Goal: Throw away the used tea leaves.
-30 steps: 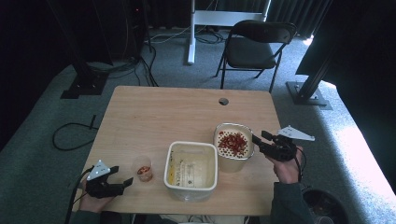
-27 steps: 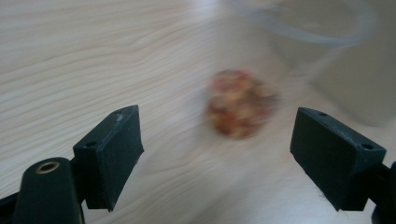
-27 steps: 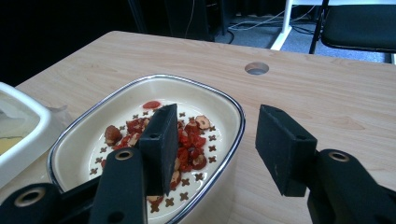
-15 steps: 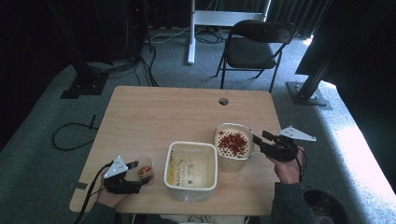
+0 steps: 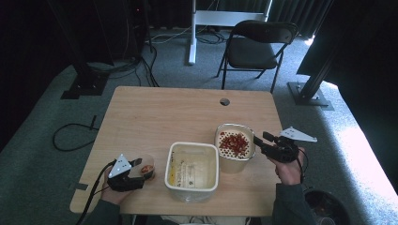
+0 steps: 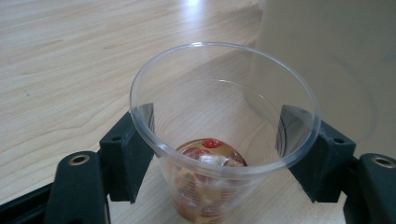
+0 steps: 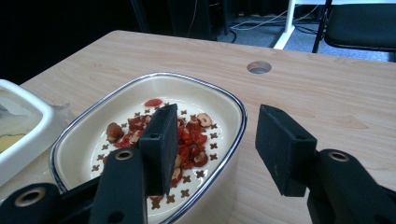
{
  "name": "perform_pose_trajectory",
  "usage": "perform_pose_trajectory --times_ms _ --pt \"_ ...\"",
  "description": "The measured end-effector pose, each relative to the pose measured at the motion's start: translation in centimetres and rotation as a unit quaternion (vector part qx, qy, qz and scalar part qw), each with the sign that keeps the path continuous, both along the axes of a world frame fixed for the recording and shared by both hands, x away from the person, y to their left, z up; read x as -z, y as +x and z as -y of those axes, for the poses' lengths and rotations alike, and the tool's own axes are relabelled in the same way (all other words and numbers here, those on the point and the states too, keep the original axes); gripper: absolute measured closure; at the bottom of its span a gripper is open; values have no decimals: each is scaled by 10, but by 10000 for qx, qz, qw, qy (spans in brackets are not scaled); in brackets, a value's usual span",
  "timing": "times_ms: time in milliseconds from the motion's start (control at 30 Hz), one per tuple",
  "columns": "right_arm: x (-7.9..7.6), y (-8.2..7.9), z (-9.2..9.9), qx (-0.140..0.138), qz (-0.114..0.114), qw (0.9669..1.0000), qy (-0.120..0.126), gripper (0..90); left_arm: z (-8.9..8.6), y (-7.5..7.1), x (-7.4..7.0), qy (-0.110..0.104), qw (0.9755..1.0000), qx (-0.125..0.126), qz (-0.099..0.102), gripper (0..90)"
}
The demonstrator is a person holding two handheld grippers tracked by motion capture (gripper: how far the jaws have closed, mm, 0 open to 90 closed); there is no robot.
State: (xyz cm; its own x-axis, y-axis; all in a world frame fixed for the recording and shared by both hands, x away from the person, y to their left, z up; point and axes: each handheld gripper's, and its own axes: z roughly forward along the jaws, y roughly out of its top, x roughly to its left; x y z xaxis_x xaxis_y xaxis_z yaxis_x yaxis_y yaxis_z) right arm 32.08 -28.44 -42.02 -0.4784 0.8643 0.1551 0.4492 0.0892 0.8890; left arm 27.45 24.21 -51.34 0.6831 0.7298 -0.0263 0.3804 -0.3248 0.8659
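1. The wooden table [image 5: 155,117] carries three containers along its near edge, with a round cable hole [image 5: 225,101] near the far edge.
2. The square white tub [image 5: 192,169] sits in the middle of the near edge, between the cup and the bowl, with yellowish residue and a label inside.
3. The cream bowl [image 5: 233,146] with a metal rim stands just right of the tub, touching or almost touching it, and holds red dried fruit and nuts [image 7: 187,137].
4. The right gripper [image 5: 262,142] hovers at the bowl's right edge. Its jaws are spread: one pad [image 7: 160,147] reaches in over the rim above the fruit, the other is outside over the table. Neither pad presses the wall.
5. The left gripper [image 5: 142,168] sits at the near left of the table. Its jaws have just been closing, with the cup between them, and now pinch it on both sides just under the rim.
6. The clear plastic cup [image 6: 224,135] stands upright on the table just left of the tub, with a few red pieces and brownish liquid at its bottom.
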Motion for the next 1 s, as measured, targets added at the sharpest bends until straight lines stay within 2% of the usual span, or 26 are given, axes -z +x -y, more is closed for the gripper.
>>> perform_pose_trajectory --times_ms 67,233,367,500,533,567,833,1000 --pt "0 0 0 -10 0 10000 0 483 0 1 0 -7 10000 -45 15 311" --pt "1 0 -1 -33 -15 10000 -9 483 -1 4 -7 -154 9999 29 -7 330" --pt "1 0 -1 -53 -3 10000 -14 487 0 9 -18 -221 9996 142 37 342" --pt "0 0 -1 -45 -2 10000 -22 494 1 17 -34 -324 9992 165 136 344" --pt "0 0 -1 -56 -4 10000 -24 495 1 17 -34 -324 9992 165 136 344" --pt "0 0 -1 -61 -10 10000 -30 499 1 23 -43 -350 9991 201 151 344" --pt "1 1 -4 -164 -79 9998 -41 522 9 42 -82 -440 9979 367 310 350" --pt "1 1 -5 -138 -115 9998 -30 477 17 54 -106 -430 9968 540 397 351"
